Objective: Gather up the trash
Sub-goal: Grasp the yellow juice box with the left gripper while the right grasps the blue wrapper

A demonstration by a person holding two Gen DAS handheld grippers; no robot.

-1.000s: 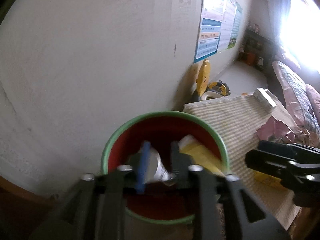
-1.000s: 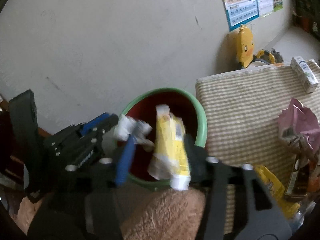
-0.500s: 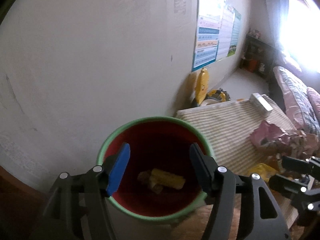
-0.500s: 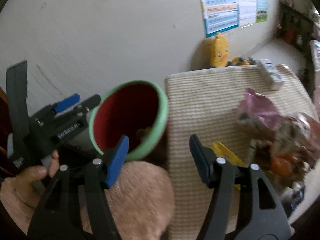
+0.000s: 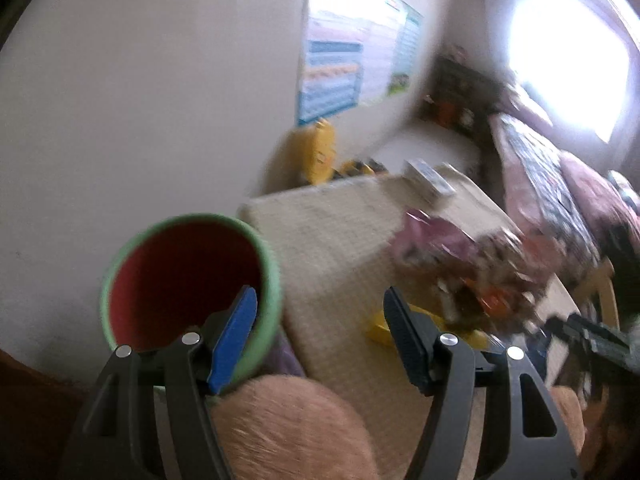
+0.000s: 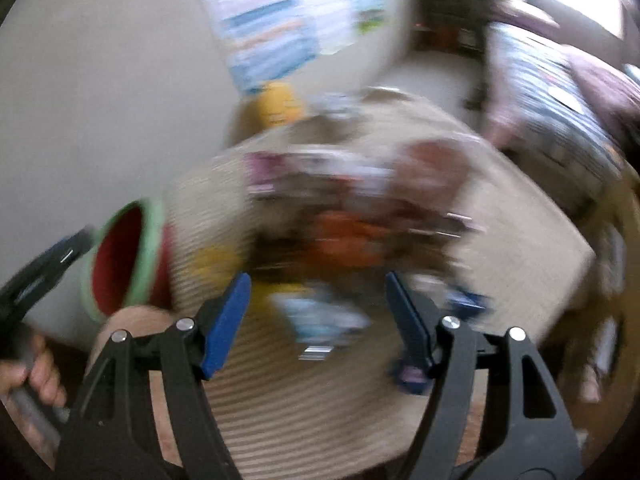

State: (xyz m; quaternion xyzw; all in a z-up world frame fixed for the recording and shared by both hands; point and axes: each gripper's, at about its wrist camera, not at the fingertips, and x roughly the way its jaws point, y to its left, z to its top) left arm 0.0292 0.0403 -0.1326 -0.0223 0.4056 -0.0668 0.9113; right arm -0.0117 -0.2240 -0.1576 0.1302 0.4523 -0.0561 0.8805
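Note:
A bin (image 5: 192,280) with a green rim and red inside stands by the wall, left of a striped tabletop (image 5: 332,248). My left gripper (image 5: 320,308) is open and empty, its blue left pad in front of the bin's right rim. A blurred pile of wrappers (image 6: 360,208) in pink, orange and yellow covers the table. My right gripper (image 6: 316,292) hangs over that pile; its jaws are opening and nothing is between them. The bin (image 6: 124,264) lies to its left, next to the left gripper's body and the hand holding it.
A yellow toy (image 5: 316,152) stands by the wall under a poster (image 5: 344,76). A small box (image 5: 428,176) lies at the table's far edge. A bed with patterned bedding (image 5: 560,200) sits right, below a bright window. A knee (image 5: 288,428) shows low in the left view.
Both grippers let their trash fall into the bin and opened. Both then swung right, away from the bin and towards the pile on the table; the right one moved further.

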